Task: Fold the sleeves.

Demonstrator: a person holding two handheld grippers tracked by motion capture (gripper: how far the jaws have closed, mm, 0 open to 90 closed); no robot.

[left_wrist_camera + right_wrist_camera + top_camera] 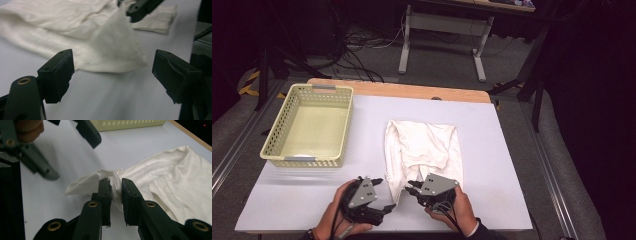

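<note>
A crumpled white cloth [422, 142] lies on the white table [492, 150], right of centre. My right gripper [410, 186] is at the cloth's near left corner. In the right gripper view its jaws [115, 185] are shut on a raised fold of the cloth [175, 175]. My left gripper [384, 195] is just left of that corner, near the table's front edge, tilted toward the cloth. Its jaws [112, 67] stand wide open with nothing between them, and the lifted cloth corner [117, 47] hangs a little beyond them under the right gripper [140, 7].
A pale yellow perforated basket [307, 159] stands empty at the table's left, its wall [125, 123] visible behind the left gripper [75, 160]. A wooden strip runs along the table's far edge. Beyond it are desk legs and cables on the floor.
</note>
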